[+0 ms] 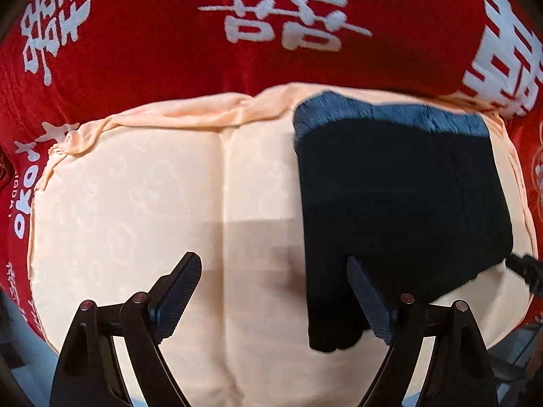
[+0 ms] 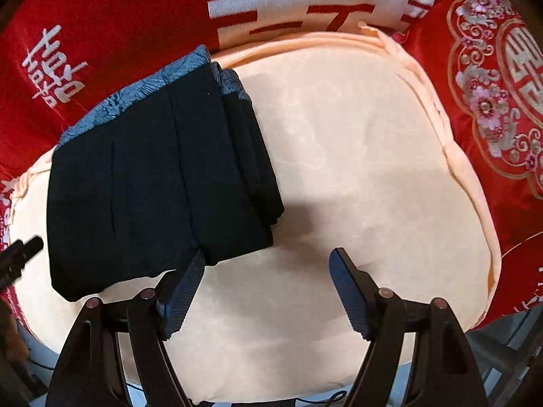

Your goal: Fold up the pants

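Note:
The dark pants point(image 1: 400, 196) lie folded into a thick rectangle, blue waistband point(image 1: 390, 112) at the far end, on a peach cushion point(image 1: 135, 196). My left gripper point(image 1: 271, 271) hangs open above the cushion just left of the pants. Its right finger overlaps their near left edge in the view, and nothing is between the jaws. In the right wrist view the pants point(image 2: 152, 176) sit on the left of the cushion point(image 2: 356, 169). My right gripper point(image 2: 268, 261) is open over bare cushion, its left fingertip point(image 2: 197, 271) by the pants' near corner. Nothing is held.
A red blanket with white characters point(image 1: 169, 34) surrounds the cushion. A red embroidered pillow point(image 2: 492, 101) lies on the right. The tip of the right gripper point(image 1: 526, 271) shows at the left view's right edge, and the left gripper's tip point(image 2: 20, 254) at the right view's left edge.

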`<action>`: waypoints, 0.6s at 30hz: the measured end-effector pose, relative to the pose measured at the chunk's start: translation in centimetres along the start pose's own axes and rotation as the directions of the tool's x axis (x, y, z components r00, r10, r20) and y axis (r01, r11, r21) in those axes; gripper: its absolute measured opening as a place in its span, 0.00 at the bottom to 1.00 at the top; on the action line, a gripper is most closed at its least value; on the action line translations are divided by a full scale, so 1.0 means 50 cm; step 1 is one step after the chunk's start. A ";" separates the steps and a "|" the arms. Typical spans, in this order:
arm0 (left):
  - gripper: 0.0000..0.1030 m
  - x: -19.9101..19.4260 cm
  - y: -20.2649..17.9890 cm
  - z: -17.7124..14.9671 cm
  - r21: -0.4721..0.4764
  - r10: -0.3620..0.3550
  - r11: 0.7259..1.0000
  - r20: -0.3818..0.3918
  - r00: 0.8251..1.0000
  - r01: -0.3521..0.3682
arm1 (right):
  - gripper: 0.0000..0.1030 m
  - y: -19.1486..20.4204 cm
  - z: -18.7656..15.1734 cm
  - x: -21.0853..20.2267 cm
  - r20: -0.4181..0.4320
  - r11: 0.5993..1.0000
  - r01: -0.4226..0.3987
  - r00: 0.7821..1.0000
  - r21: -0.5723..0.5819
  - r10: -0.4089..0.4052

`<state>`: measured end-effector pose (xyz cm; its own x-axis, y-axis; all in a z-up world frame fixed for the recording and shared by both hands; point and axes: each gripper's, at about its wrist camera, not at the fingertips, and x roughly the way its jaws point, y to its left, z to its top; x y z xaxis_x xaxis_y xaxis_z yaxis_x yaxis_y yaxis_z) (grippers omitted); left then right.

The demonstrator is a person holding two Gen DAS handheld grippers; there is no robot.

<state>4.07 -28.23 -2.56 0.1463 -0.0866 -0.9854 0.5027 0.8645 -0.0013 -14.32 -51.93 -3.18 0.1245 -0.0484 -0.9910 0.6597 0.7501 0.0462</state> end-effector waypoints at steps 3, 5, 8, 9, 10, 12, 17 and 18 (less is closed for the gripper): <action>0.86 -0.007 0.005 0.039 -0.022 0.004 1.000 0.030 1.000 -0.004 | 0.76 -0.007 0.013 -0.025 0.044 1.000 -0.019 0.999 -0.010 0.020; 0.86 -0.005 0.002 0.076 -0.042 0.018 0.999 0.054 0.998 -0.016 | 0.77 -0.010 0.029 -0.030 0.060 0.999 -0.026 0.998 -0.024 0.028; 0.86 0.021 -0.005 0.125 -0.076 0.031 0.997 0.051 0.998 -0.027 | 0.76 -0.010 0.069 -0.019 0.057 0.999 -0.038 0.998 -0.027 0.039; 0.86 0.034 -0.011 0.132 -0.080 0.042 0.996 0.044 0.998 -0.038 | 0.76 -0.009 0.084 -0.015 0.049 0.998 -0.049 0.998 -0.026 0.050; 0.86 0.053 -0.015 0.140 -0.078 0.061 0.995 0.032 0.998 -0.058 | 0.76 -0.008 0.097 -0.012 0.043 0.998 -0.063 0.997 -0.026 0.064; 0.86 0.085 -0.014 0.140 -0.086 0.083 0.993 0.005 0.997 -0.083 | 0.76 -0.005 0.121 -0.001 0.038 0.996 -0.077 0.996 -0.044 0.079; 0.86 0.122 -0.005 0.108 -0.072 0.122 0.990 -0.002 0.993 -0.122 | 0.77 0.007 0.141 0.026 0.009 0.991 -0.094 0.995 -0.098 0.096; 0.86 0.127 -0.010 0.100 -0.043 0.154 0.987 0.000 0.988 -0.153 | 0.77 0.006 0.139 0.031 0.004 0.990 -0.097 0.995 -0.102 0.098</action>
<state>9.01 -31.68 -7.96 0.2219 0.0472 -0.9739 0.4369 0.8882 0.1426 -8.78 -56.35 -3.81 0.1918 0.0223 -0.9812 0.5654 0.8146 0.1290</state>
